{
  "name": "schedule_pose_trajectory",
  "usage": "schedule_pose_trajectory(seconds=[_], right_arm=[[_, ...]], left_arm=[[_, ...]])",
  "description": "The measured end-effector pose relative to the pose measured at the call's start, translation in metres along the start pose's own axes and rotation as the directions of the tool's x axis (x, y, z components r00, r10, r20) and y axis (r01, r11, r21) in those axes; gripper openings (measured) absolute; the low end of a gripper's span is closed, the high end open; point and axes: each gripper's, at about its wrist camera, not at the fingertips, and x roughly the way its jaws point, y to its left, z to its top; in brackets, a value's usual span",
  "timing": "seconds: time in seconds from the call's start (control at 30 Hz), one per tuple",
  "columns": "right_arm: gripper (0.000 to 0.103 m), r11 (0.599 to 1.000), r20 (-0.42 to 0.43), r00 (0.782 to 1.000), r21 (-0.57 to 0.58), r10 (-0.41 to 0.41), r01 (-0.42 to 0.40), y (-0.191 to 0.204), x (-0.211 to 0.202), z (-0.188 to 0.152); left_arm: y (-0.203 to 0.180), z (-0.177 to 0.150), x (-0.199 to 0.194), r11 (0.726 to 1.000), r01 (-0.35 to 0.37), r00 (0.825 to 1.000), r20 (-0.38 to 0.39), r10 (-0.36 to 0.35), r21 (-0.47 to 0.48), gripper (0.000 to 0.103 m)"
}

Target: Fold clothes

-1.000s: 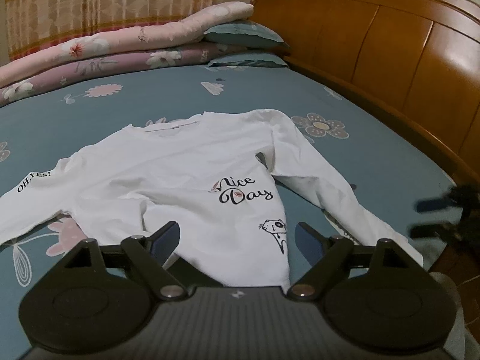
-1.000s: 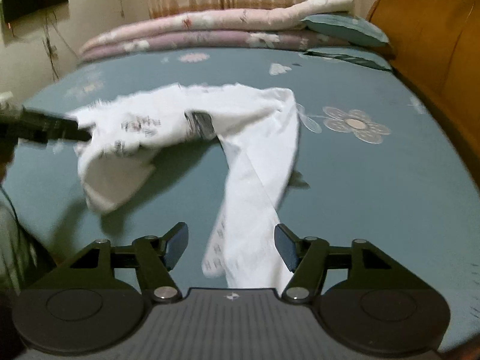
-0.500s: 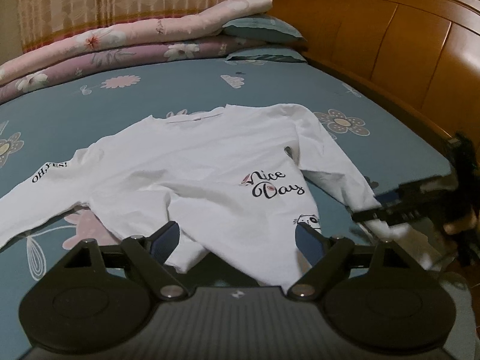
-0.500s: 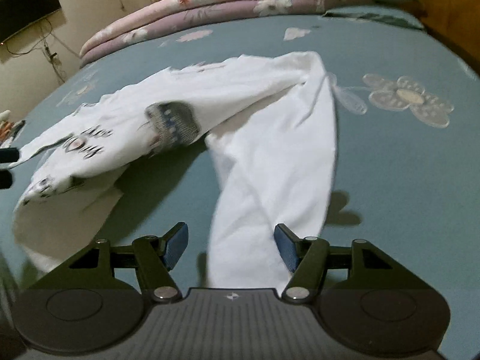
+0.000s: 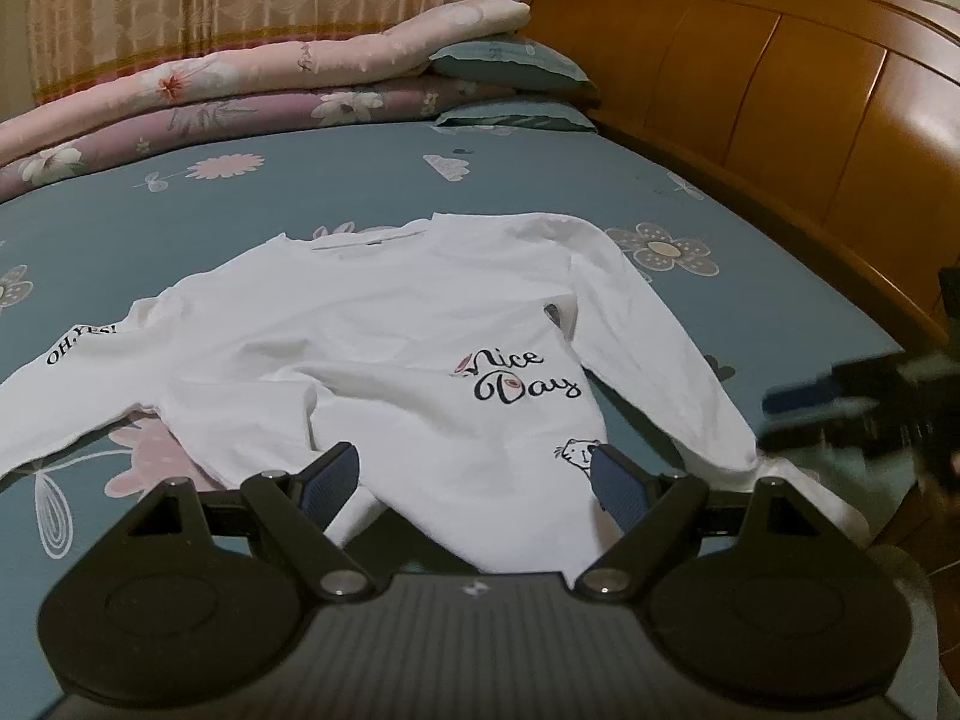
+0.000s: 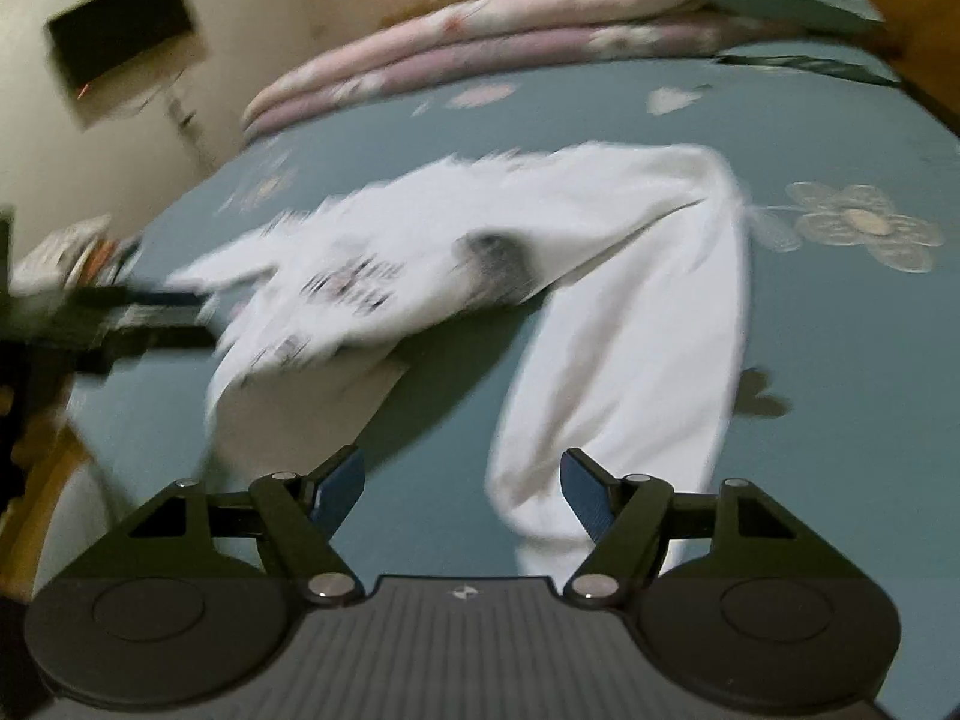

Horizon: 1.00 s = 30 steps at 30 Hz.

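A white long-sleeved shirt (image 5: 384, 354) printed "Nice Day" lies face up on the teal flowered bedsheet (image 5: 300, 192), its sleeves spread to both sides. My left gripper (image 5: 474, 483) hovers open over the shirt's hem, and its pads touch no cloth. In the blurred right wrist view the shirt (image 6: 600, 228) trails one sleeve (image 6: 630, 372) toward my right gripper (image 6: 462, 495). Its jaws are opening, with the cuff lying between them near the right finger (image 6: 585, 498), unpressed. Each gripper shows as a dark blur in the other's view: the right gripper (image 5: 840, 402), the left gripper (image 6: 138, 312).
Folded pink and mauve quilts (image 5: 252, 90) and teal pillows (image 5: 510, 66) are stacked at the far end of the bed. A wooden headboard (image 5: 780, 120) runs along the right side. A dark screen (image 6: 120, 30) hangs on the wall.
The right wrist view has swung and blurred, and the right gripper's jaws stand wider around the sleeve cuff. The left wrist view has barely shifted and the shirt lies as before.
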Motion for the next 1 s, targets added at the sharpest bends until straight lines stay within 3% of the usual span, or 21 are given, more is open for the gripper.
schedule_pose_trajectory(seconds=[0.07, 0.17, 0.33, 0.47, 0.57, 0.63, 0.67, 0.83, 1.0], right_arm=[[0.071, 0.997, 0.036, 0.999, 0.069, -0.028, 0.025, -0.025, 0.001, 0.009], [0.043, 0.987, 0.04, 0.994, 0.125, -0.105, 0.099, -0.059, 0.017, 0.025], [0.043, 0.969, 0.012, 0.978, 0.139, -0.209, 0.205, -0.1, 0.051, 0.048], [0.046, 0.966, -0.026, 0.985, 0.19, -0.172, 0.174, -0.117, 0.077, 0.049], [0.046, 0.982, -0.029, 0.989, 0.12, -0.145, 0.148, -0.109, 0.083, 0.046], [0.023, 0.987, -0.055, 0.992, 0.109, -0.114, 0.12, -0.105, 0.081, 0.046], [0.005, 0.989, -0.069, 0.992, 0.101, -0.103, 0.11, -0.104, 0.081, 0.047], [0.004, 0.984, -0.1, 0.979, -0.011, -0.176, 0.175, -0.096, 0.079, 0.058], [0.004, 0.952, -0.1, 0.948, -0.087, -0.303, 0.295, -0.11, 0.07, 0.086]], left_arm=[[0.0, 0.0, 0.0, 1.0, 0.001, 1.0, 0.002, -0.001, 0.0, 0.085], [0.002, 0.0, 0.003, 1.0, -0.005, 1.0, 0.001, 0.005, -0.006, 0.085], [0.006, 0.001, 0.011, 1.0, -0.017, 1.0, -0.014, 0.017, -0.009, 0.085], [0.011, 0.002, 0.017, 1.0, -0.026, 0.999, -0.023, 0.025, -0.015, 0.085], [0.014, 0.004, 0.024, 0.999, -0.03, 0.999, -0.03, 0.03, -0.016, 0.085], [0.015, 0.005, 0.028, 0.999, -0.034, 0.999, -0.034, 0.033, -0.016, 0.085], [0.016, 0.005, 0.029, 0.999, -0.034, 0.999, -0.034, 0.033, -0.018, 0.085], [0.019, 0.007, 0.032, 0.999, -0.031, 0.999, -0.032, 0.03, -0.021, 0.085], [0.023, 0.008, 0.031, 0.999, -0.036, 0.999, -0.02, 0.036, -0.026, 0.085]])
